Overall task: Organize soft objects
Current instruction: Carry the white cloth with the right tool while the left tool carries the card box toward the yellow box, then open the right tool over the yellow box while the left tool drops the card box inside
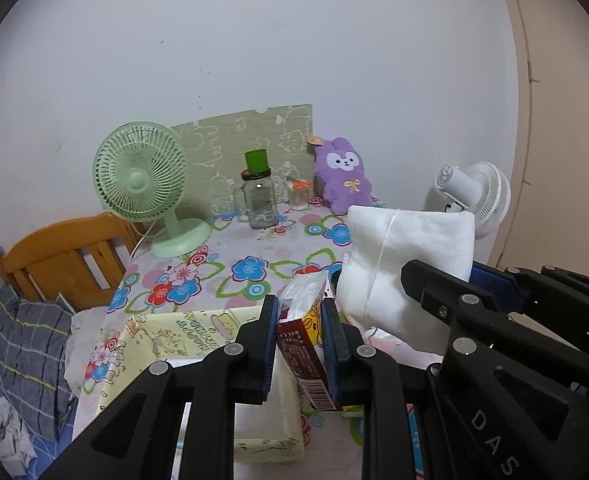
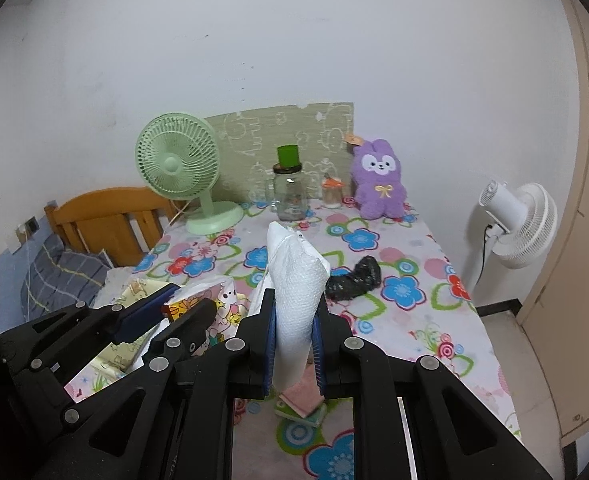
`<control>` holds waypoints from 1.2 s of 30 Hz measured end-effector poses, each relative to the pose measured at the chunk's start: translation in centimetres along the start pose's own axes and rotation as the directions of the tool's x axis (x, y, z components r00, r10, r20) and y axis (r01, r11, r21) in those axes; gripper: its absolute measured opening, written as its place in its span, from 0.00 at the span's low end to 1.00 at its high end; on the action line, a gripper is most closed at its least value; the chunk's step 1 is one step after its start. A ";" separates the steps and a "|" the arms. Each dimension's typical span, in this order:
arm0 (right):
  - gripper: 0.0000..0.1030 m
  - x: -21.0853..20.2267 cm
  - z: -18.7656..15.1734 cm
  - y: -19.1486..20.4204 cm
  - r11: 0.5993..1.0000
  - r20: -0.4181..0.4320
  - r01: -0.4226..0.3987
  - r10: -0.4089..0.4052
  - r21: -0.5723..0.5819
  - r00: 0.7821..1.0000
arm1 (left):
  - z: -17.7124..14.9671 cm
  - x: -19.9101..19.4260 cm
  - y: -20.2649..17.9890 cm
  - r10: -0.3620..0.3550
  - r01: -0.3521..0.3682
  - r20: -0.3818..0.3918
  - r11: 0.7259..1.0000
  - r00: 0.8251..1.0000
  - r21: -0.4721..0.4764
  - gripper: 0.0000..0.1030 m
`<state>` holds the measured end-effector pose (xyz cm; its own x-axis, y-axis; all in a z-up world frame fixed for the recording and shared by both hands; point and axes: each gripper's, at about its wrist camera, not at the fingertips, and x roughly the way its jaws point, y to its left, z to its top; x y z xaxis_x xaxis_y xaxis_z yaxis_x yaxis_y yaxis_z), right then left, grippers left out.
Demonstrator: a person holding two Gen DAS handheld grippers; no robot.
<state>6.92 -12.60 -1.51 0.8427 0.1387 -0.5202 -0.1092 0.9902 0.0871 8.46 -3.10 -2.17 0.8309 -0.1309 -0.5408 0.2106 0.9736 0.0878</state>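
Flowered cloth covers the table (image 2: 410,320), pushed against a pale wall with a green fan (image 1: 142,176) at ten o'clock, a glass jar (image 1: 259,204) at twelve and a purple plush rabbit (image 1: 344,176) at one, likely parked at the back to keep the front free for sorting. At lower left, the left gripper (image 1: 299,340) clenches a tissue pack (image 1: 304,334), lifted above a cream storage box (image 1: 254,412), which is probably its destination. Just beside it, the right gripper (image 2: 294,344) pinches a folded white paper towel (image 2: 296,280) upright, clear of the black cloth (image 2: 354,278) at two o'clock.
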 end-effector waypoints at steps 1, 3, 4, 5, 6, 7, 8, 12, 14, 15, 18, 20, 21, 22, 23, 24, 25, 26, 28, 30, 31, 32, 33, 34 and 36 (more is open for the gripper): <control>0.18 0.2 0.1 0.4 1.000 -0.002 -0.005 0.005 -0.004 1.000 | 0.0 0.0 0.4 0.001 -0.001 -0.001 1.000 1.000 -0.002 0.19; 0.18 0.6 0.4 0.8 1.000 -0.004 -0.014 0.014 -0.009 1.000 | 0.1 0.1 1.0 0.006 -0.006 -0.002 1.000 1.000 -0.004 0.19; 0.18 0.9 0.5 1.2 1.000 -0.005 -0.020 0.020 -0.011 1.000 | 0.1 0.2 1.4 0.011 -0.011 -0.005 1.000 1.000 -0.006 0.19; 0.18 1.0 0.6 1.5 1.000 -0.007 -0.023 0.023 -0.011 1.000 | 0.1 0.2 1.7 0.016 -0.016 -0.008 1.000 1.000 -0.007 0.19; 0.18 1.3 0.7 1.8 0.999 -0.011 -0.031 0.031 -0.012 0.999 | 0.2 0.3 1.9 0.020 -0.020 -0.011 1.000 1.000 -0.007 0.19; 0.18 1.6 0.9 2.1 0.999 -0.015 -0.039 0.039 -0.015 0.999 | 0.1 0.4 2.2 0.024 -0.024 -0.015 1.000 1.000 -0.008 0.19; 0.18 1.7 0.9 2.3 0.999 -0.017 -0.044 0.044 -0.018 0.999 | 0.1 0.4 2.5 0.025 -0.025 -0.018 1.000 1.000 -0.010 0.19; 0.18 2.8 1.2 3.6 0.997 -0.033 -0.075 0.074 -0.032 0.997 | -0.2 0.8 3.8 0.036 -0.037 -0.034 0.999 0.999 -0.019 0.19; 0.18 3.2 1.2 4.2 0.996 -0.043 -0.086 0.085 -0.039 0.995 | -0.4 1.1 4.5 0.041 -0.043 -0.045 0.999 0.998 -0.025 0.19; 0.18 3.6 1.2 4.5 0.995 -0.049 -0.092 0.090 -0.040 0.995 | -0.6 1.3 4.9 0.044 -0.045 -0.050 0.999 0.998 -0.029 0.19; 0.18 4.6 0.9 5.4 0.993 -0.070 -0.113 0.110 -0.038 0.991 | -1.1 2.0 5.9 0.045 -0.048 -0.069 0.998 0.997 -0.042 0.19; 0.18 5.3 0.8 6.0 0.992 -0.085 -0.121 0.118 -0.043 0.989 | -1.5 2.5 6.5 0.047 -0.051 -0.081 0.998 0.996 -0.047 0.19; 0.18 5.7 0.7 6.2 0.991 -0.091 -0.124 0.120 -0.047 0.989 | -1.7 2.7 6.8 0.048 -0.053 -0.087 0.997 0.995 -0.048 0.19; 0.18 6.2 0.5 6.5 0.991 -0.099 -0.127 0.121 -0.050 0.988 | -1.9 3.1 7.1 0.049 -0.054 -0.096 0.997 0.994 -0.050 0.19; 0.18 6.5 0.4 6.8 0.990 -0.107 -0.130 0.124 -0.051 0.987 | -2.1 3.4 7.4 0.050 -0.056 -0.106 0.997 0.993 -0.053 0.19; 0.18 7.0 0.2 7.1 0.990 -0.116 -0.133 0.127 -0.052 0.985 | -2.4 3.7 7.8 0.051 -0.058 -0.116 0.997 0.992 -0.055 0.19; 0.18 7.6 0.0 7.4 0.989 -0.130 -0.138 0.130 -0.052 0.983 | -2.5 3.9 8.0 0.054 -0.061 -0.123 0.996 0.991 -0.057 0.20; 0.18 7.9 -0.1 7.6 0.988 -0.138 -0.143 0.134 -0.053 0.981 | -2.8 4.2 8.3 0.057 -0.065 -0.133 0.996 0.989 -0.062 0.20; 0.18 8.9 -0.5 8.1 0.986 -0.161 -0.155 0.145 -0.055 0.976 | -3.3 4.7 8.8 0.061 -0.073 -0.152 0.995 0.987 -0.073 0.20; 0.18 9.5 -0.9 8.5 0.985 -0.178 -0.163 0.151 -0.053 0.972 | -3.9 5.4 9.3 0.065 -0.080 -0.172 0.993 0.983 -0.083 0.20; 0.18 10.1 -1.1 8.7 0.984 -0.192 -0.169 0.156 -0.052 0.969 | -4.2 5.7 9.6 0.068 -0.085 -0.183 0.993 0.981 -0.086 0.20; 0.18 10.4 -1.3 8.9 0.984 -0.200 -0.172 0.159 -0.051 0.967 | -4.5 5.9 9.7 0.073 -0.091 -0.191 0.992 0.979 -0.087 0.20; 0.18 10.8 -1.5 9.1 0.983 -0.209 -0.179 0.165 -0.050 0.964 | -4.9 6.2 9.9 0.080 -0.099 -0.201 0.991 0.976 -0.087 0.21; 0.18 11.2 -1.8 9.3 0.982 -0.221 -0.185 0.170 -0.048 0.960 | -5.2 6.4 10.1 0.084 -0.104 -0.209 0.991 0.974 -0.088 0.22; 0.18 11.9 -2.2 9.6 0.981 -0.240 -0.188 0.171 -0.049 0.956 | -5.9 7.0 10.5 0.083 -0.108 -0.235 0.990 0.968 -0.093 0.22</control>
<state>14.77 -1.41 -8.77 0.6598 0.3057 -0.6865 -0.2911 0.9462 0.1415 13.49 7.31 -9.96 0.7014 -0.0017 -0.7128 0.0707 0.9952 0.0672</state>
